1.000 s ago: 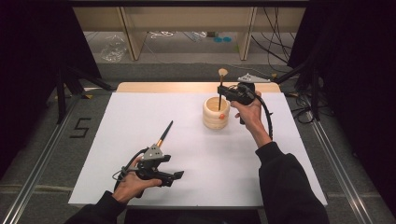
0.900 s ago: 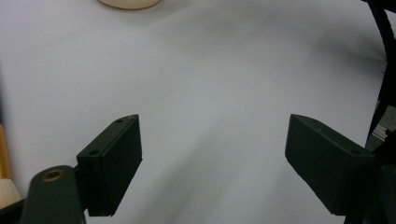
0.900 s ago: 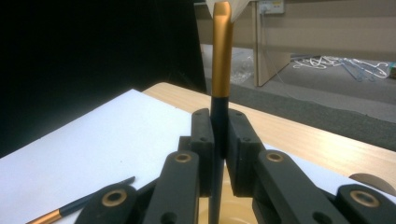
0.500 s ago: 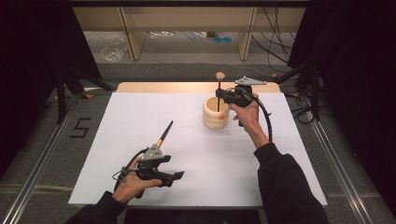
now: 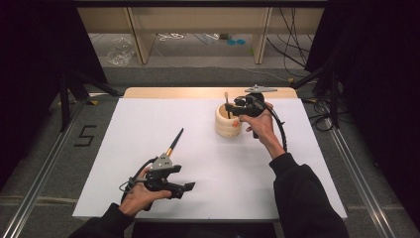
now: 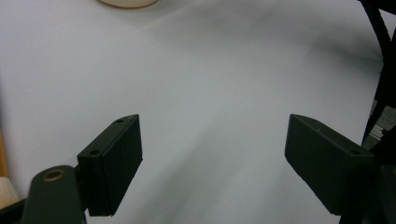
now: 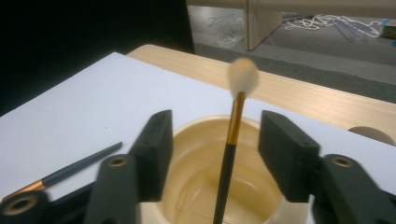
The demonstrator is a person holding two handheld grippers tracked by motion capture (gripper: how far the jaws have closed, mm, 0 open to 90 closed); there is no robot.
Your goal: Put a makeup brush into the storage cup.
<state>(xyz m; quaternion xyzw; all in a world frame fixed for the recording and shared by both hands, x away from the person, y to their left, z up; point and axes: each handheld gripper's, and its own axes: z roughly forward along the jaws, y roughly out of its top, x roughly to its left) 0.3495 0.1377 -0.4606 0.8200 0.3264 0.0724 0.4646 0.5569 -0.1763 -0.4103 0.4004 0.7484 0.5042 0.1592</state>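
The right gripper (image 7: 212,154) has just let its jaws part, and the fluffy-tipped brush (image 7: 229,154) stands loose between them, its handle down inside the wooden cup (image 7: 187,196). To finish cleanly I'd draw that hand straight back and up (no sideways brush against the stem, or it may tip out). The left gripper (image 6: 212,163) rests splayed and empty on the white table (image 5: 297,163), beside the second brush (image 5: 174,143).
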